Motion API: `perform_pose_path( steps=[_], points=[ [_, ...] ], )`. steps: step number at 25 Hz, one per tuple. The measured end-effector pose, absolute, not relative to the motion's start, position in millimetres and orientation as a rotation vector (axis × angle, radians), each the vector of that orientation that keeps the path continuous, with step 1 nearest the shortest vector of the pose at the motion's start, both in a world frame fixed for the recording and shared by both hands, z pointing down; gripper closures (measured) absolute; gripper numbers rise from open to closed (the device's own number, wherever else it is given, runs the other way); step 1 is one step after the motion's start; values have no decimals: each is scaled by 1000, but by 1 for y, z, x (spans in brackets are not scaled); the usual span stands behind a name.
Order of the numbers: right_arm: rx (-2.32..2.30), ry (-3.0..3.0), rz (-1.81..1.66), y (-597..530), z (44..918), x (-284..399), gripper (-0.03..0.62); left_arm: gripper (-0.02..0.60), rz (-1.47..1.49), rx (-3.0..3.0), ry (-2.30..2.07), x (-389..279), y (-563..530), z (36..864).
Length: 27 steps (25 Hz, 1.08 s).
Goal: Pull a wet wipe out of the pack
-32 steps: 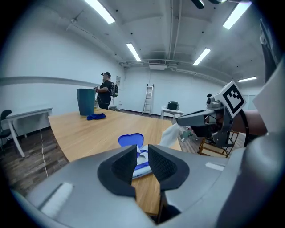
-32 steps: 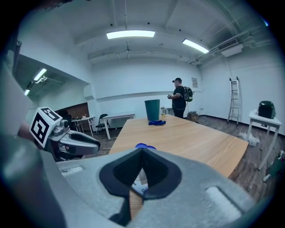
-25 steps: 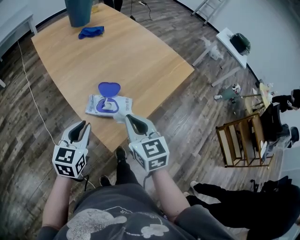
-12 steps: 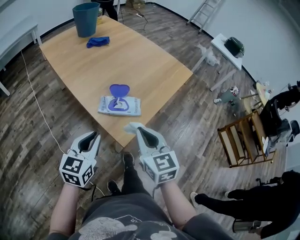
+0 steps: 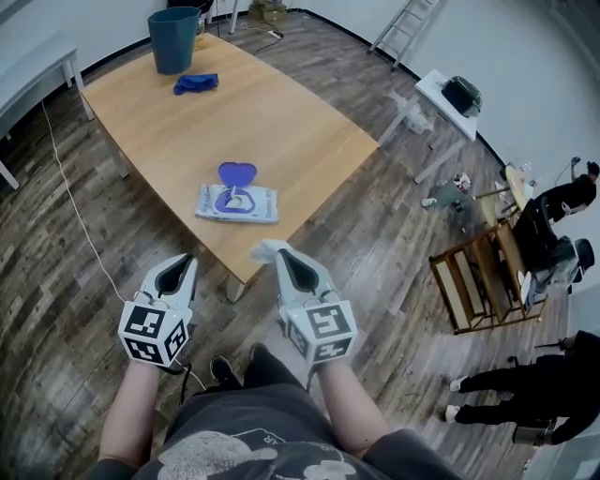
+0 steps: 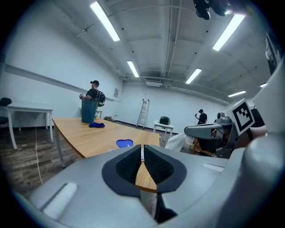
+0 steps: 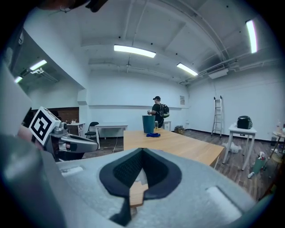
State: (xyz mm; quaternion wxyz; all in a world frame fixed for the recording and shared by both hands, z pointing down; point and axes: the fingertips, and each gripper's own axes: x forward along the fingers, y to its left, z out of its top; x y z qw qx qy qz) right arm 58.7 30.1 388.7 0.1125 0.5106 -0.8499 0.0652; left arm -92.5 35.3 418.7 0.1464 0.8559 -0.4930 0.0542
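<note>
The wet wipe pack [image 5: 236,203] lies flat near the front edge of the wooden table [image 5: 281,112], its blue lid [image 5: 237,173] flipped open. My right gripper [image 5: 279,253] is off the table's edge, shut on a white wet wipe [image 5: 264,249] that hangs from its tips, clear of the pack. In the left gripper view the wipe [image 6: 180,142] shows crumpled at the right gripper's tip. My left gripper [image 5: 184,262] is beside it, over the floor; its jaws have just been closing, nothing is between them, and the pads all but meet.
A blue bin [image 5: 174,39] and a blue cloth [image 5: 196,83] sit at the table's far end. A ladder [image 5: 405,28], a white side table [image 5: 448,101] and a wooden rack [image 5: 478,281] stand to the right. A person's legs [image 5: 525,394] show at lower right.
Both grippers have drawn back from the table toward my body. The wipe in the right gripper has come away from the pack. The left jaws have narrowed.
</note>
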Motion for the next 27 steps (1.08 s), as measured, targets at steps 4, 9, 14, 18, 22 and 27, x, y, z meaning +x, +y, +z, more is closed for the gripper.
perform_pose_path(
  steps=[4, 9, 14, 18, 22, 27],
  points=[
    [1466, -2524, 180, 30, 387, 62, 603, 553, 133, 2427, -1504, -95, 40, 413],
    [1414, -2551, 170, 32, 387, 70, 603, 563, 150, 2410, -1596, -92, 47, 404],
    [1422, -2569, 161, 39, 384, 83, 603, 563, 162, 2417, -1636, -78, 58, 397],
    [1401, -2581, 160, 47, 384, 87, 603, 563, 210, 2451, -1634, -63, 65, 396],
    [1378, -2592, 150, 55, 385, 85, 603, 563, 221, 2473, -1641, -56, 70, 395],
    [1362, -2606, 126, 65, 384, 84, 603, 563, 213, 2495, -1633, -48, 80, 393]
  ],
)
